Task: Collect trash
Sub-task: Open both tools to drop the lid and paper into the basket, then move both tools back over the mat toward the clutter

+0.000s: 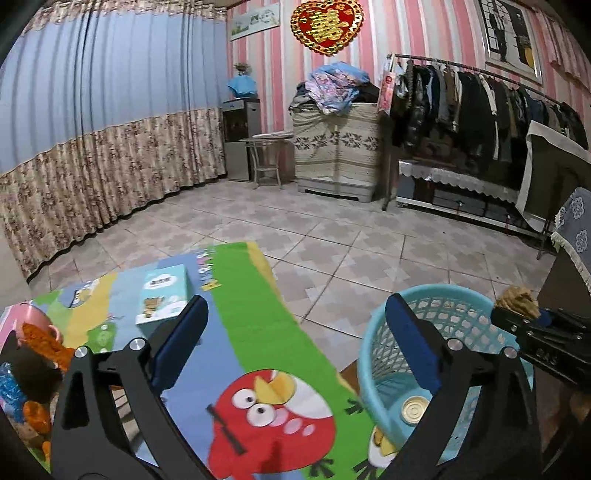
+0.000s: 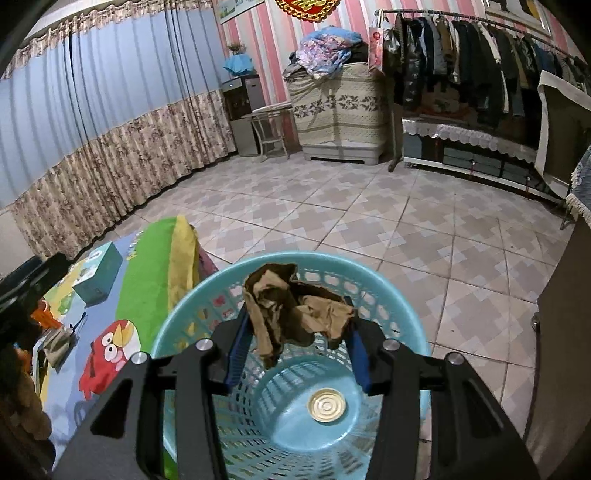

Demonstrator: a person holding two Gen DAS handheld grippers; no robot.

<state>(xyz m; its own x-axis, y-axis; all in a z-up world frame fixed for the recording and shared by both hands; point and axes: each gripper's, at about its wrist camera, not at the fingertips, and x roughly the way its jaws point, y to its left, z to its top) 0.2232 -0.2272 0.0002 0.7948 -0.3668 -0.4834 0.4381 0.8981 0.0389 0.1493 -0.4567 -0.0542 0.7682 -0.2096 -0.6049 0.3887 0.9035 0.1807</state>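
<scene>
The right claw [image 2: 295, 332] grips a crumpled brown paper wad [image 2: 291, 306] between its pads, held over the mouth of the blue basket [image 2: 177, 317], where a round metal lid [image 2: 327, 405] lies below. The wad looks light, soft and easily crushed; a pinch across its bulk suits it. The left claw [image 1: 295, 350] stands wide and empty beside the basket.

A red, gold-edged heart ornament [image 1: 326, 25] on the striped wall bears a gold Chinese double-happiness character. A teal tissue box [image 1: 165, 293] on the cartoon mat [image 1: 255, 332] carries printed characters too small to read. Coloured lettering along the mat's green band is also illegible.
</scene>
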